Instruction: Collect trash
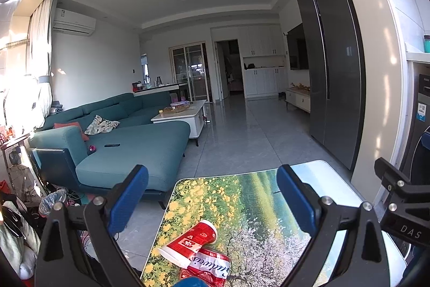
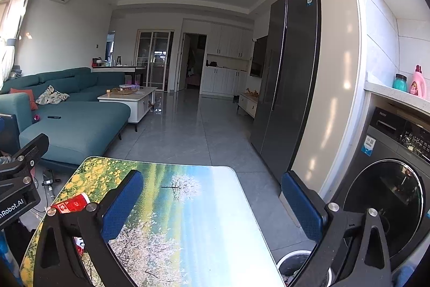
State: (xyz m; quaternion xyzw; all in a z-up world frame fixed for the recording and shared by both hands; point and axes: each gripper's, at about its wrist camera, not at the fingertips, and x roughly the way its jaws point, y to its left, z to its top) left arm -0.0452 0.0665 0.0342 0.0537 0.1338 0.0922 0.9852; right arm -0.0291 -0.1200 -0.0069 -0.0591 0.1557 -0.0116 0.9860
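Observation:
A red paper cup (image 1: 189,241) lies on its side on a small table (image 1: 255,206) printed with a flower landscape. A crushed red can (image 1: 208,266) lies just under it, near the table's front left. My left gripper (image 1: 212,192) is open and empty, held above and behind the cup. In the right wrist view the cup (image 2: 71,205) shows at the table's (image 2: 188,219) left edge, partly hidden by the left finger. My right gripper (image 2: 212,198) is open and empty over the table's middle. A round bin (image 2: 294,264) stands on the floor at the table's right front corner.
A teal sofa (image 1: 129,141) stands to the left, with a white coffee table (image 1: 185,116) behind it. A dark fridge (image 2: 287,77) and a washing machine (image 2: 389,179) line the right side. A bagged bin and clutter (image 1: 52,202) sit on the floor at left.

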